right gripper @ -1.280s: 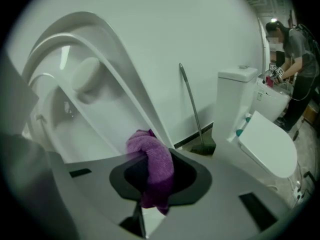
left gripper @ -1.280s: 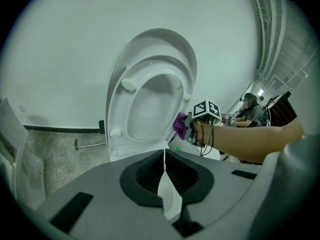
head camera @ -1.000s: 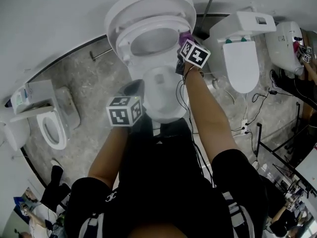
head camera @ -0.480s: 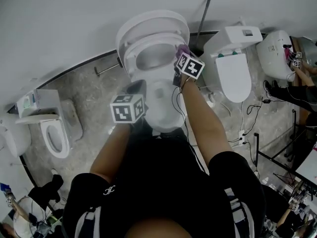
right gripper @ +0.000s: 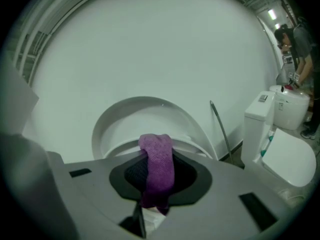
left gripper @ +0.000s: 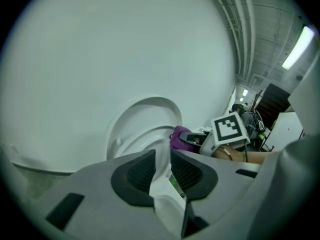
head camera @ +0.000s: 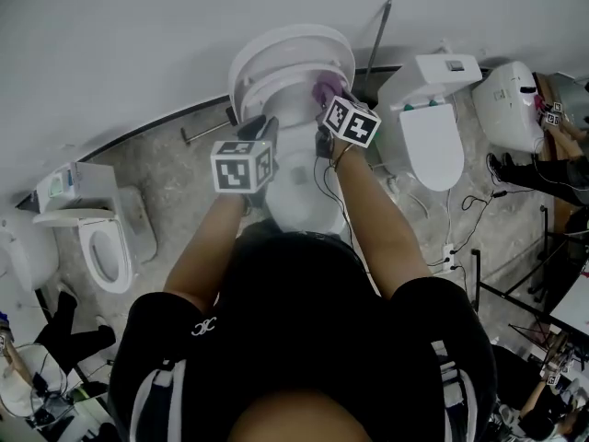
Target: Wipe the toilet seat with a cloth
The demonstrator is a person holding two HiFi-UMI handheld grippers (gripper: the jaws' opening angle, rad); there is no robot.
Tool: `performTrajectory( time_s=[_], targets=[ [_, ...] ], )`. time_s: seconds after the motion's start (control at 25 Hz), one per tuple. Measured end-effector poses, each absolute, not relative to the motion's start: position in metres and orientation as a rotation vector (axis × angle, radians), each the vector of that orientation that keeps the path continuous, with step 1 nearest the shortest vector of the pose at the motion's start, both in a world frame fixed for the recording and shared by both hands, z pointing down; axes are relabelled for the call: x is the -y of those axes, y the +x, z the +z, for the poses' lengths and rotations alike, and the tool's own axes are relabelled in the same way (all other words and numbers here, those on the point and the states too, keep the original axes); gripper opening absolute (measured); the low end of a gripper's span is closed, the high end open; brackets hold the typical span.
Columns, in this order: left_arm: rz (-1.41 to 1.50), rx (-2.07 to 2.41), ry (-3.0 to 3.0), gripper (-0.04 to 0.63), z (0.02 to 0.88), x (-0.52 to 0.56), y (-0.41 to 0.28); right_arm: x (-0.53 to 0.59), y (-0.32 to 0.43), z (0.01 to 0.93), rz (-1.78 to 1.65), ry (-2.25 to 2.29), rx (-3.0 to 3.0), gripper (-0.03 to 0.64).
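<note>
Toilet (head camera: 296,190) fills the middle of the head view, between the person's two forearms. Its lid (left gripper: 150,106) stands up against the pale wall. The seat (left gripper: 141,137) is the white ring just in front of the lid, and it seems tilted up toward it, but I cannot tell if the two touch.

Both grippers are now higher and closer to the lid than a moment ago. Then, the left one was low by the front of the bowl and the right one was at the right side of the rim.

The left gripper (left gripper: 162,154) points at the seat from the left. Its jaws have just been opening, and a narrow gap stands between the dark pads with nothing in it; only white parts of the toilet show through.

The right gripper (right gripper: 158,160) is clamped on the purple cloth (right gripper: 156,144). The cloth sticks up from between the pads, and in the head view it lies over the right side of the seat, close under the lid.

In my judgement the cloth is ready at the upper part of the seat, so a stroke along the ring can follow. The left gripper is now free, perhaps to steady the seat.
</note>
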State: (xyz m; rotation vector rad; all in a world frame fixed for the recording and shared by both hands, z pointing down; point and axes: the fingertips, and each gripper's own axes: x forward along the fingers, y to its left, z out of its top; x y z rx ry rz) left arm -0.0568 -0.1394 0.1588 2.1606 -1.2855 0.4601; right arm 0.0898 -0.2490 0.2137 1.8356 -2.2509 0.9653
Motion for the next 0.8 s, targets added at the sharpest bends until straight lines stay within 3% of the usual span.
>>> performTrajectory(
  time_s=[0.16, 0.56, 0.8],
  targets=[
    [0.544, 1.371, 2.301, 0.136, 0.137, 0.178, -0.058, 0.225, 0.086, 0.189, 0.950, 1.813, 2.349, 0.080],
    [0.926, 1.293, 2.431, 0.170, 0.174, 0.271, -0.029, 0.173, 0.136, 0.136, 0.792, 1.841, 2.431, 0.080],
    [0.691, 1.218, 2.304, 0.173, 0.174, 0.277, -0.035, 0.154, 0.183, 0.140, 0.835, 1.924, 2.391, 0.080]
  ],
)
